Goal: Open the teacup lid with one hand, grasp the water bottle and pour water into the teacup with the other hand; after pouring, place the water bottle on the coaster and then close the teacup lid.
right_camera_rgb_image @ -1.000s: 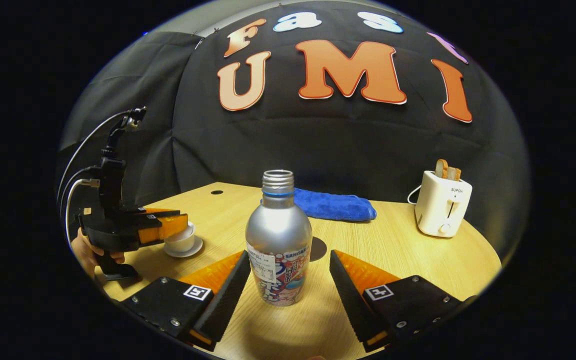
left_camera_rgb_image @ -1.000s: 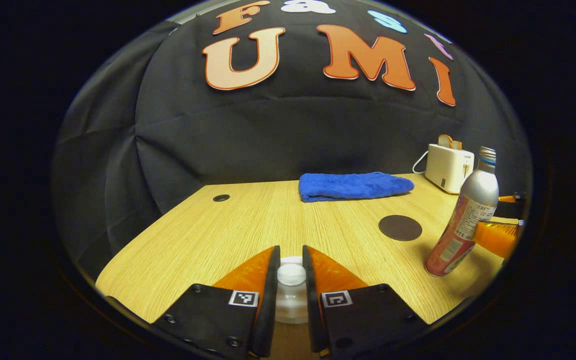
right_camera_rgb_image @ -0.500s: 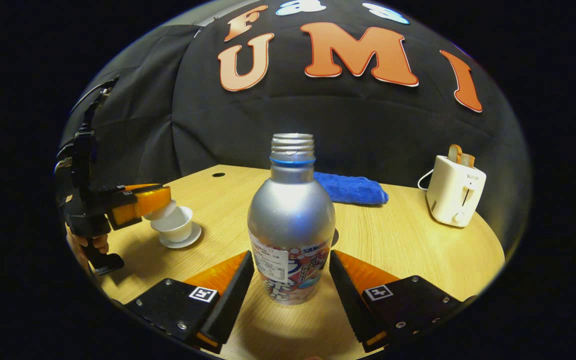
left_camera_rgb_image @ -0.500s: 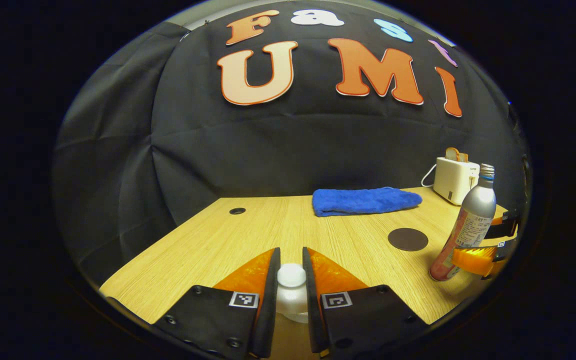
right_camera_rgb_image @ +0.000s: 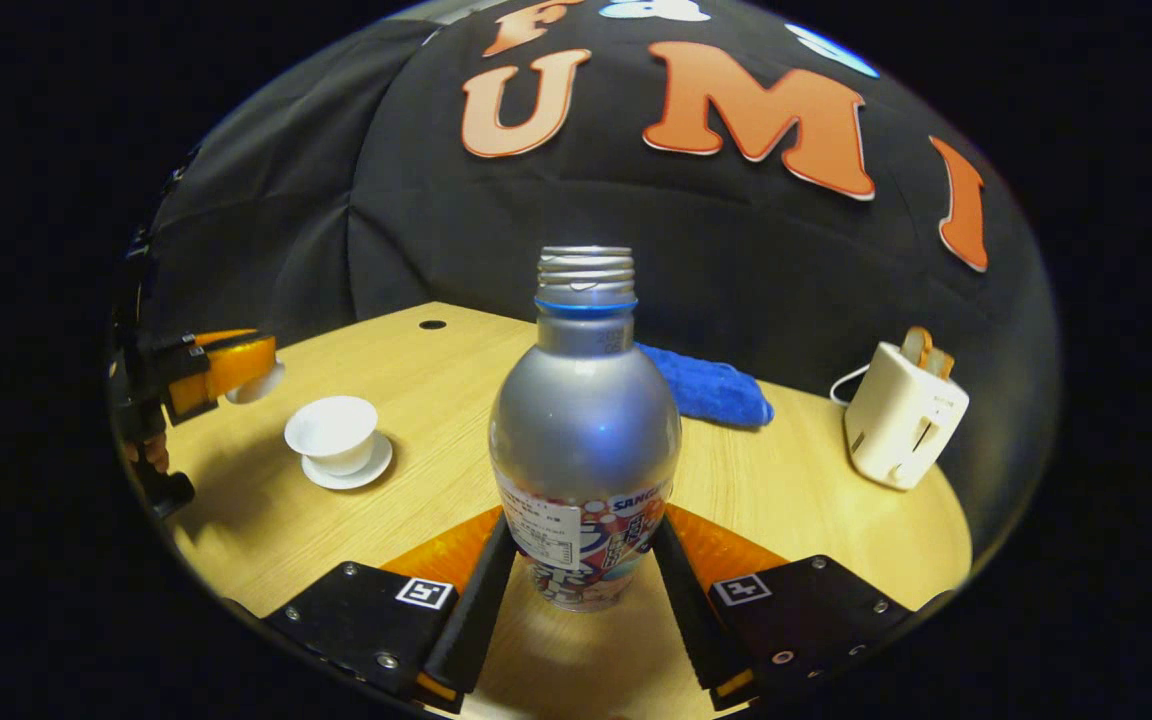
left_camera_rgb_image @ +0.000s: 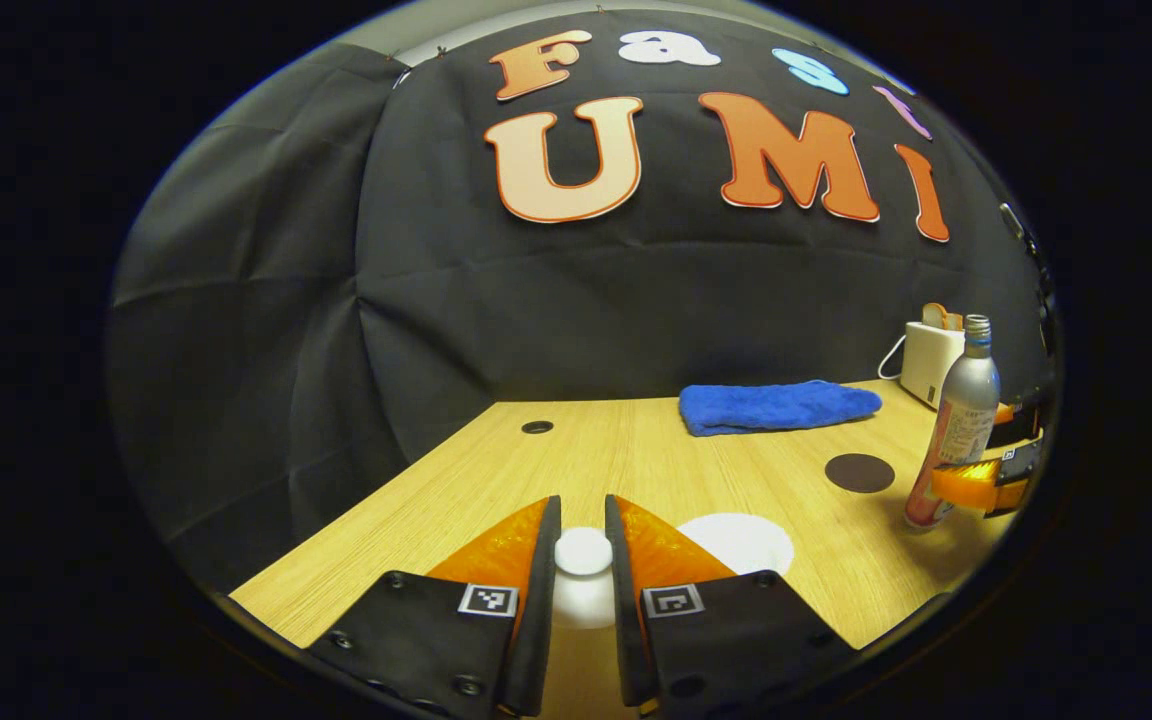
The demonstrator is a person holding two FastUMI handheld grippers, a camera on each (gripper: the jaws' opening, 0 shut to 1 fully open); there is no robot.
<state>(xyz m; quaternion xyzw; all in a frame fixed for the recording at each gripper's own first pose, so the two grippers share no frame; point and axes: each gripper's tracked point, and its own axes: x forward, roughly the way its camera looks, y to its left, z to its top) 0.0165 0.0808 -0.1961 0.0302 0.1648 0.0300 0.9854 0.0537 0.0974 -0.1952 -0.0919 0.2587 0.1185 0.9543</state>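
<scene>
In the left gripper view, my left gripper [left_camera_rgb_image: 583, 512] is shut on the knob of the white teacup lid [left_camera_rgb_image: 583, 552], held above the table. The open white teacup [right_camera_rgb_image: 332, 432] stands on its saucer [right_camera_rgb_image: 348, 472] at the left in the right gripper view. There the left gripper [right_camera_rgb_image: 236, 362] holds the lid [right_camera_rgb_image: 258, 383] up to the cup's left. My right gripper [right_camera_rgb_image: 581, 585] is shut low on the silver water bottle [right_camera_rgb_image: 584, 430], which stands upright and uncapped. A dark round coaster [left_camera_rgb_image: 859, 472] lies just left of the bottle [left_camera_rgb_image: 956, 430].
A folded blue towel [right_camera_rgb_image: 711, 392] lies at the back of the wooden table [right_camera_rgb_image: 816, 500]. At the back right stands a white toaster [right_camera_rgb_image: 901, 415] with bread in it. A hand [right_camera_rgb_image: 151, 455] grips the left gripper's handle. The table has a small hole [left_camera_rgb_image: 537, 427].
The left gripper lifted the lid off the teacup and carried it away to the side. The right gripper's fingers closed in from either side onto the bottle.
</scene>
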